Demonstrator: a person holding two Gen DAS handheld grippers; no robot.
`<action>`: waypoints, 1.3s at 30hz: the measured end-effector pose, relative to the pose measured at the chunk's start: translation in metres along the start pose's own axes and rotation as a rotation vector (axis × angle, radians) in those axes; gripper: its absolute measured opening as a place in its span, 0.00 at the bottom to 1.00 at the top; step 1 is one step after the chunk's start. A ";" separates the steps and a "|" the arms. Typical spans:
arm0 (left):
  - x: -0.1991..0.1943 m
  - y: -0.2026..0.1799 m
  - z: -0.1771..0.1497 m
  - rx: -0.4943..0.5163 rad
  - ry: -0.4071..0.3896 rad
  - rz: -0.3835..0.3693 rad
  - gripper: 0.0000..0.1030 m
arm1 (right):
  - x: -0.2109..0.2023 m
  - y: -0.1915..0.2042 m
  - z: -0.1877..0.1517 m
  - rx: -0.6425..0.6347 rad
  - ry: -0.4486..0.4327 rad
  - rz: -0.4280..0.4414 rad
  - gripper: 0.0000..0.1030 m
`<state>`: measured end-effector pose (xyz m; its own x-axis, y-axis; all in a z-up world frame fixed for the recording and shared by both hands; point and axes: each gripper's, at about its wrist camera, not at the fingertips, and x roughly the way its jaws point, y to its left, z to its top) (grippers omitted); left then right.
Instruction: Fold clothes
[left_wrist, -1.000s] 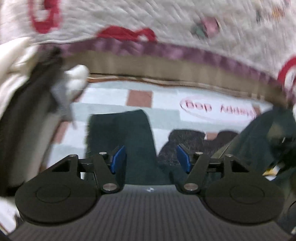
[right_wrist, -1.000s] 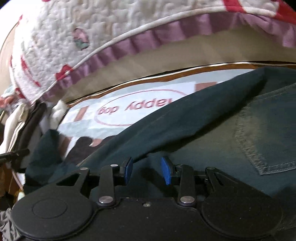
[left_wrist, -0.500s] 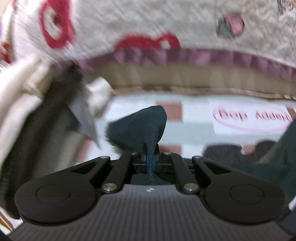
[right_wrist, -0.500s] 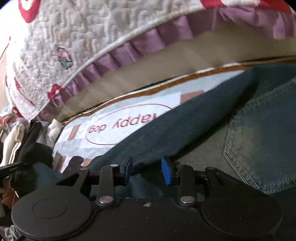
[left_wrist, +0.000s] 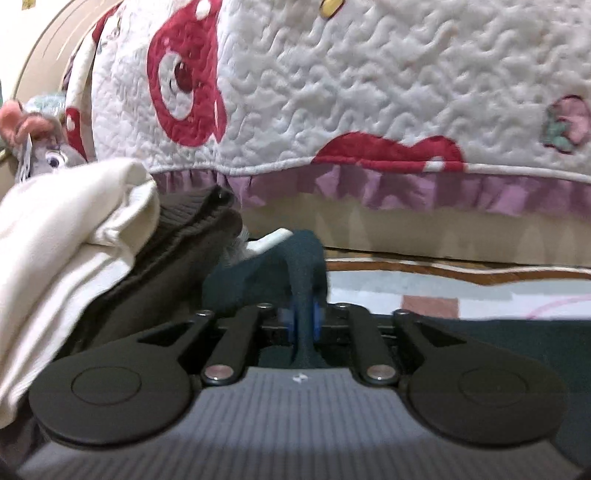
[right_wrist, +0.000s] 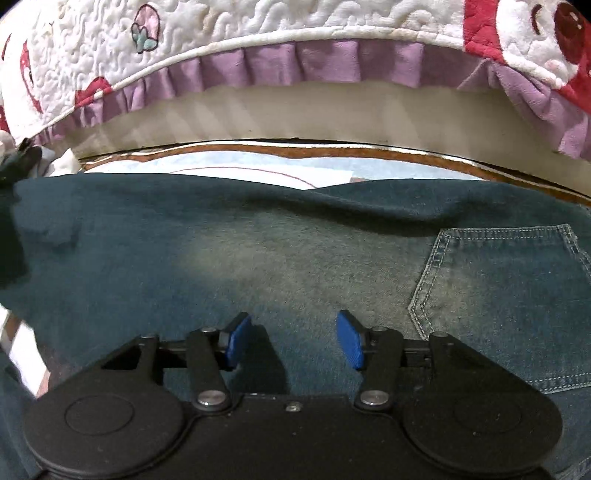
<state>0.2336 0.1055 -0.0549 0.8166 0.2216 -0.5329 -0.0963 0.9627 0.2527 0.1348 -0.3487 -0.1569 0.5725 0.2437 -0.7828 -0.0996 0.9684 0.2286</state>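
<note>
Jeans (right_wrist: 295, 258) one pair, left tool (left_wrist: 303, 319) pinching them, right tool (right_wrist: 294, 341) apart

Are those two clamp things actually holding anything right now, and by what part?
The left gripper pinches a raised fold of the dark jeans. The right gripper holds nothing, its fingers open over the denim.

surface: patterned mat (right_wrist: 229, 164) lying flat | on it: dark jeans (right_wrist: 295, 258) spreading across | left edge: clothes pile (left_wrist: 74, 240) resting
</note>
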 end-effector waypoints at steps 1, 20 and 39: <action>0.002 -0.002 0.001 0.027 -0.005 0.029 0.28 | -0.001 0.000 0.000 0.000 -0.001 -0.011 0.52; -0.027 0.100 -0.122 -0.690 0.386 -0.129 0.61 | -0.104 -0.149 0.012 0.268 -0.219 -0.297 0.54; 0.001 0.097 -0.132 -0.860 0.388 -0.134 0.70 | -0.083 -0.271 0.005 0.399 -0.187 -0.301 0.55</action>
<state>0.1501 0.2199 -0.1372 0.6204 -0.0113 -0.7842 -0.5277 0.7337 -0.4280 0.1186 -0.6318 -0.1510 0.6666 -0.0906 -0.7398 0.3878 0.8898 0.2404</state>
